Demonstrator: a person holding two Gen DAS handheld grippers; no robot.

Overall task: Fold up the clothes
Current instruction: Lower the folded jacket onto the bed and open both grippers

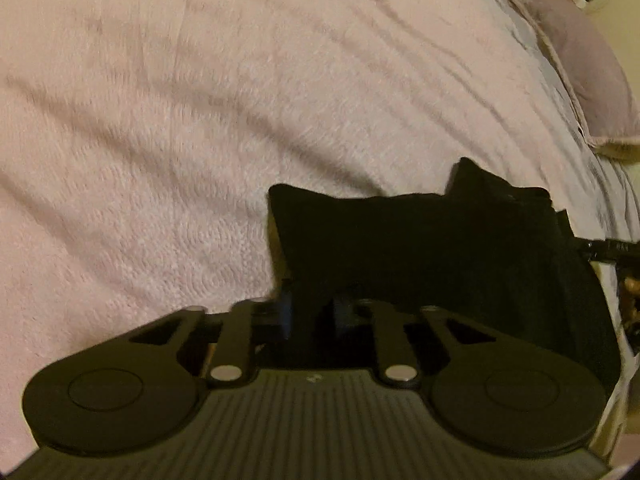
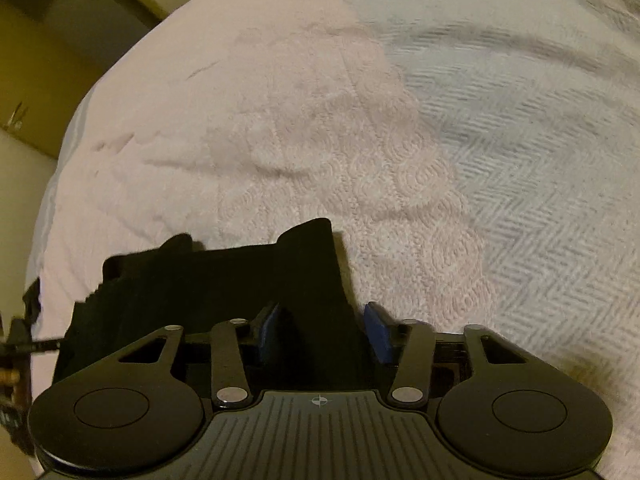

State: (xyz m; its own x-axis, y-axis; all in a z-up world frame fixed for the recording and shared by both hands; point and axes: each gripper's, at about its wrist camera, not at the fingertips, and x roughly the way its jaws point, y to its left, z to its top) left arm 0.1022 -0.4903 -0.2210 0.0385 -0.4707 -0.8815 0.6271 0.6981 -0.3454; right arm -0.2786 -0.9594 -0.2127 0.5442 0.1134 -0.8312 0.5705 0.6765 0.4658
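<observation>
A black garment (image 1: 420, 240) hangs between both grippers above a bed. In the left wrist view my left gripper (image 1: 312, 316) is shut on one corner of it, the blue pads close together on the cloth. In the right wrist view the same black garment (image 2: 224, 280) runs off to the left, and my right gripper (image 2: 324, 332) holds its other corner between the blue pads (image 2: 378, 334), which stand wider apart with cloth bunched between them. The rest of the garment below the grippers is hidden.
A pale pink textured bedspread (image 1: 200, 120) covers the bed below, with a white herringbone blanket (image 2: 540, 184) to the right. A mauve pillow (image 1: 588, 68) lies at the far right. The bed's edge and a dark wall (image 2: 60, 40) show at the left.
</observation>
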